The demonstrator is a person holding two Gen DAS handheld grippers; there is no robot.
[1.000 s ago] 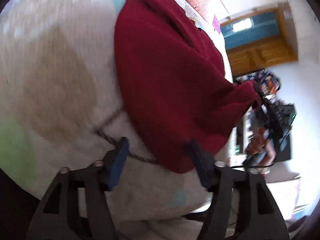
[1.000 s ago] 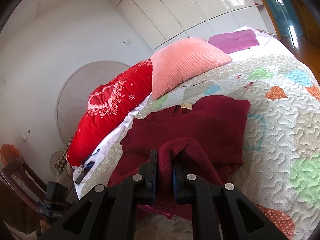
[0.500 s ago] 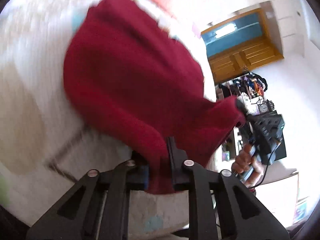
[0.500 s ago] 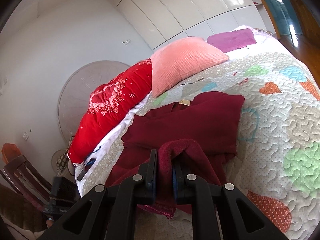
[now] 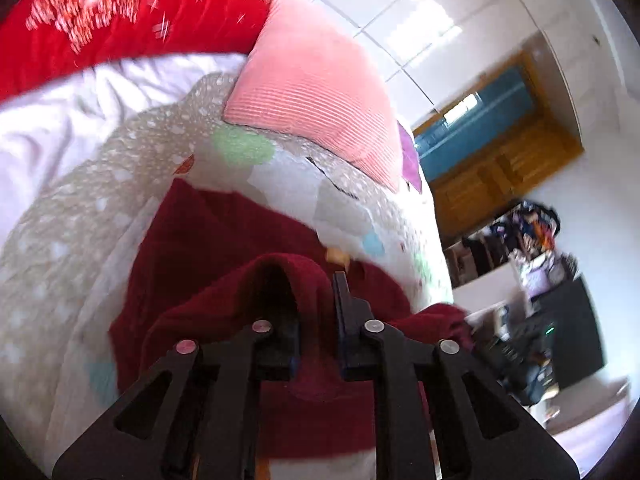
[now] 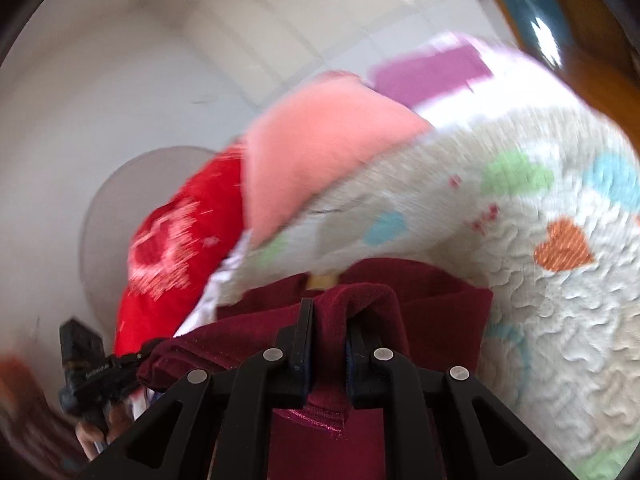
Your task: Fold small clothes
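Observation:
A dark red knitted garment (image 5: 208, 240) lies on the patchwork quilt (image 5: 60, 260), its tan neck label (image 5: 336, 256) towards the pillows. My left gripper (image 5: 316, 292) pinches a raised fold of its edge; the jaws are opening slightly, with cloth still pressed between the pads. In the right wrist view the same garment (image 6: 432, 292) spreads below the label (image 6: 322, 280). My right gripper (image 6: 328, 320) grips another bunched fold, its jaws also easing open with cloth between them. The left gripper's body and a hand (image 6: 96, 436) show at lower left.
A pink pillow (image 5: 320, 92) and a red embroidered quilt (image 5: 120, 20) lie at the head of the bed. A purple cloth (image 6: 432, 72) sits behind the pillow. A wooden door (image 5: 500, 168) and cluttered shelves (image 5: 528, 232) stand past the bed's right edge.
The left gripper closed on the garment's lower edge and carried it up towards the pillows. The right gripper moved the same way with its fold. Both views are blurred by motion.

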